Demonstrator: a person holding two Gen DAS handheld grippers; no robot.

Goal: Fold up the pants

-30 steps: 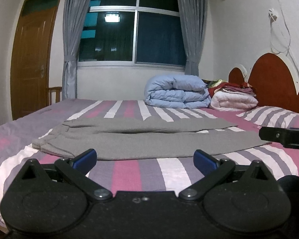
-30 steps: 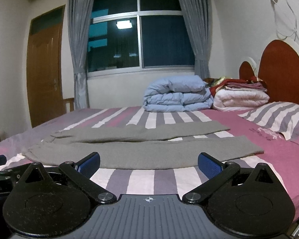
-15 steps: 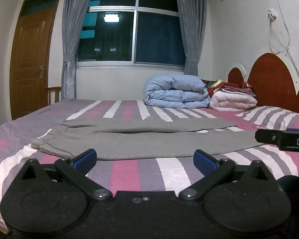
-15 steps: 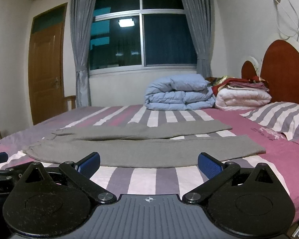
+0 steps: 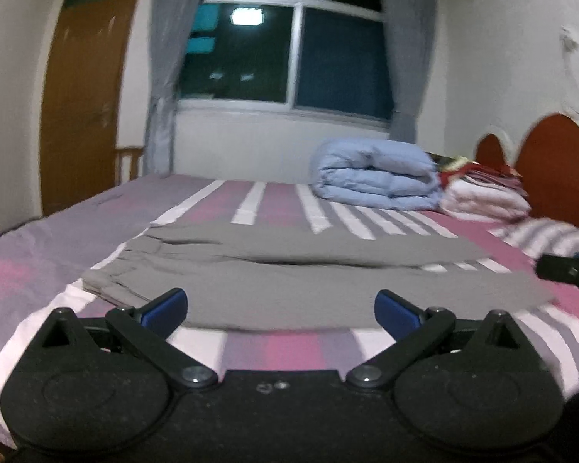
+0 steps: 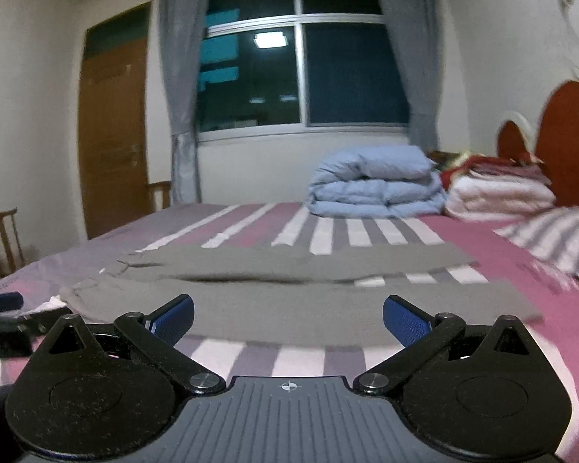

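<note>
Grey pants [image 5: 297, 270] lie flat across the striped bed, waist to the left, both legs stretched to the right; they also show in the right wrist view [image 6: 289, 289]. My left gripper [image 5: 281, 310] is open and empty, just short of the near leg's front edge. My right gripper [image 6: 288, 318] is open and empty, over the near leg's front edge toward the cuff side. Part of the right gripper shows at the right edge of the left wrist view [image 5: 567, 270]. Part of the left gripper shows at the left edge of the right wrist view [image 6: 4, 320].
A folded blue duvet [image 5: 374, 179] and stacked blankets [image 5: 482, 193] sit at the far side of the bed [image 5: 289, 208]. A striped pillow [image 6: 552, 239] lies by the red headboard [image 6: 567, 142]. A door [image 6: 112, 123] and wooden chair [image 6: 0, 243] stand left.
Both grippers have moved forward and tilted down toward the pants, so the near leg sits closer to the fingertips. Both stay open. The pants have not moved.
</note>
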